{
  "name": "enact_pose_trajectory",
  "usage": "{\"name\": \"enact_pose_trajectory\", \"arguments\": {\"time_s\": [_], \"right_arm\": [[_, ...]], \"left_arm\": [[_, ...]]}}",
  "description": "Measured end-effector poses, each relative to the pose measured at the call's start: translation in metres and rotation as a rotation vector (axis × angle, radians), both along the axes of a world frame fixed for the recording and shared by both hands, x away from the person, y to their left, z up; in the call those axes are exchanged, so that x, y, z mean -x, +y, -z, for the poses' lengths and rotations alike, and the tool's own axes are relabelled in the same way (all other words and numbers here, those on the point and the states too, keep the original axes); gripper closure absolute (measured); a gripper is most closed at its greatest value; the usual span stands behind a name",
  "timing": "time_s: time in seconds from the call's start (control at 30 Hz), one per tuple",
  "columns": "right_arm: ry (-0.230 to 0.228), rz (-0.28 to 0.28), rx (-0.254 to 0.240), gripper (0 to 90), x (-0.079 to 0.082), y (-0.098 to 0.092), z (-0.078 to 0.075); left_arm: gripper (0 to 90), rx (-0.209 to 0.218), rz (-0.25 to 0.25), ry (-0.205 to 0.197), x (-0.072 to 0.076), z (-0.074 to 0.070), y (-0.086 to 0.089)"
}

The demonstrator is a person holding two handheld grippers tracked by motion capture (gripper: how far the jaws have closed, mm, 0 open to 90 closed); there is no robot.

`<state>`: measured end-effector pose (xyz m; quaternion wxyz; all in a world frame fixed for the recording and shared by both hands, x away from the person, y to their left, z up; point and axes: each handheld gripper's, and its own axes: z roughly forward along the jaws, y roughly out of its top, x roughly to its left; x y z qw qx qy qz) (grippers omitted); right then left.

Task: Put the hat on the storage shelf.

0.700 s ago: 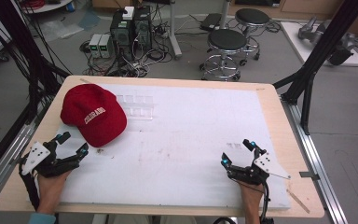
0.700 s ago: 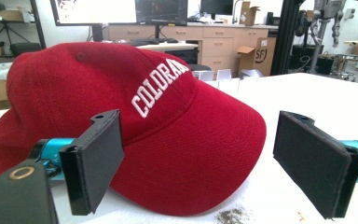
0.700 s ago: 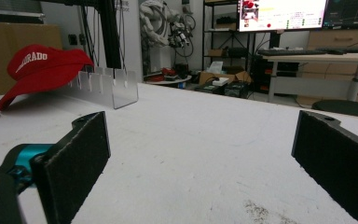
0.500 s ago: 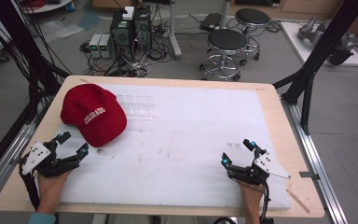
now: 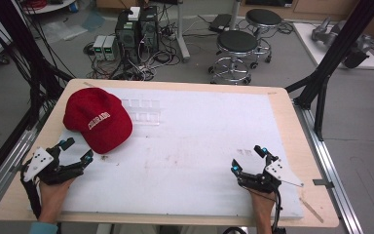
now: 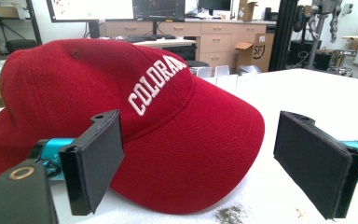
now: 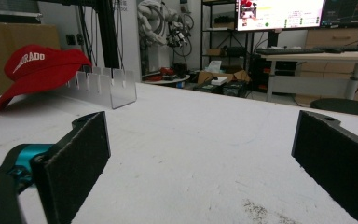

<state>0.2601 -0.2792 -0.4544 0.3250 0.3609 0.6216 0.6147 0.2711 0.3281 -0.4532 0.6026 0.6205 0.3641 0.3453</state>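
White foam mat (image 5: 190,161) over the wooden table (image 5: 299,126), lab clutter and stools behind. Against the earlier high views almost nothing has changed — both hands sit in the same near corners and the red cap (image 5: 97,119) has not shifted, so I judge the work not yet started, or paused just ahead of a reach. Left gripper (image 5: 76,152) rests at the near left, jaws wide apart, nothing between them; cap lies close by at about 1 o'clock from it, brim toward it, not touching. In the left gripper view the cap (image 6: 135,126) sits just beyond the pads. Right gripper (image 5: 247,160) at the near right, jaws also spread and empty — cap well apart at about 10 o'clock. Clear slotted rack (image 5: 143,111) stands just beside the cap at its 3 o'clock.
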Motion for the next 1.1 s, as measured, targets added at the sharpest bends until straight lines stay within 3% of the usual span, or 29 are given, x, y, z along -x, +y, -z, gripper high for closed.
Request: {"name": "enact_pose_trajectory", "arguments": {"time_s": [0.37, 0.43, 0.53, 0.67, 0.87, 1.1], "right_arm": [[0.007, -0.001, -0.001, 3.2, -0.001, 0.000, 0.000], [0.008, -0.001, 0.000, 3.2, -0.001, 0.000, 0.000], [0.009, 0.000, 0.002, 3.2, -0.001, 0.000, 0.000], [0.008, 0.001, 0.004, 3.2, -0.002, 0.000, 0.000], [0.017, 0.000, 0.002, 3.3, -0.001, 0.001, 0.000], [0.013, -0.002, 0.007, 3.3, -0.001, 0.001, 0.000]], "left_arm": [[16.0, 0.010, 0.005, 0.014, -0.001, -0.001, 0.001], [16.0, -0.022, 0.006, 0.033, -0.003, -0.003, 0.003], [16.0, -0.034, -0.001, 0.038, -0.004, -0.006, 0.006], [16.0, -0.027, -0.005, 0.035, -0.009, -0.020, 0.016], [15.8, -0.075, 0.005, 0.036, -0.019, -0.049, 0.024], [14.9, -0.131, 0.042, 0.096, -0.037, -0.071, 0.033]]}}
